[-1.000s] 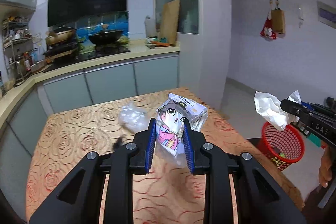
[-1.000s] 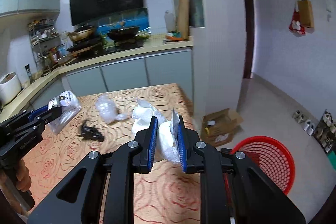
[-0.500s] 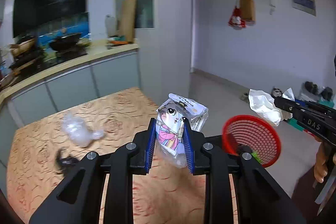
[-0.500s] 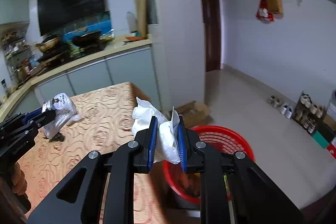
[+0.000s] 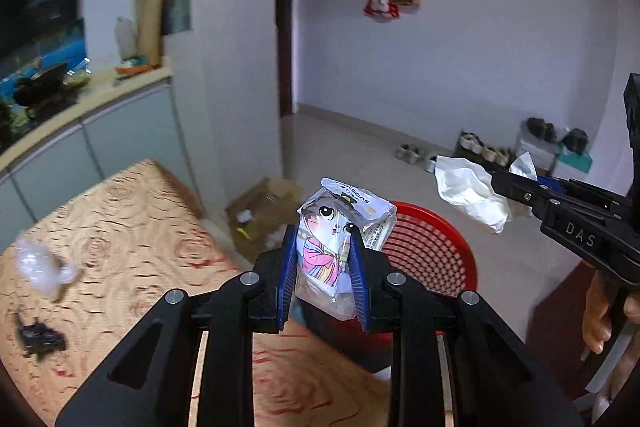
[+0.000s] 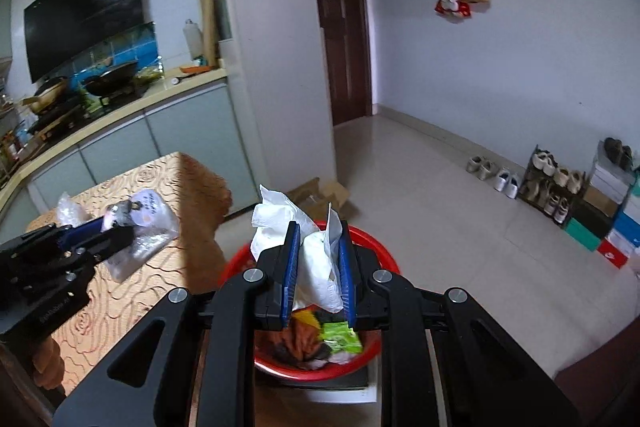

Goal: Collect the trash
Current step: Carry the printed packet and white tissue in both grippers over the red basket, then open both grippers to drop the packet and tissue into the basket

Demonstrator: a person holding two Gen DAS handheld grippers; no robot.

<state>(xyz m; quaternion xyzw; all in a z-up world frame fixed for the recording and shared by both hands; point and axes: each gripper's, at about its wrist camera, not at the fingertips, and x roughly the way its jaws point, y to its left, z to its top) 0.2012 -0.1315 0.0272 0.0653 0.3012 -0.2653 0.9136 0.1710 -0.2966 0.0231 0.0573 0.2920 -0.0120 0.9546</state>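
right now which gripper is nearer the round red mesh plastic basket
Right. The right gripper, clamping the crumpled white tissue, hangs directly over the round red mesh plastic basket. The left gripper, clamping the clear cartoon-print plastic wrapper, sits back over the table edge beside it.

Two claws [image 5: 323, 277] [image 6: 318, 267], one wrapper [image 5: 342, 227], one tissue [image 6: 316, 259], one basket [image 5: 436, 251].

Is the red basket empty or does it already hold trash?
Already holding trash: through the right claw, the red basket shows a green wrapper and brownish scraps.

Crumpled white tissue [image 6: 316, 259] above red basket [image 6: 384, 247], cartoon-print wrapper [image 5: 340, 239] upright, seemingly plastic.
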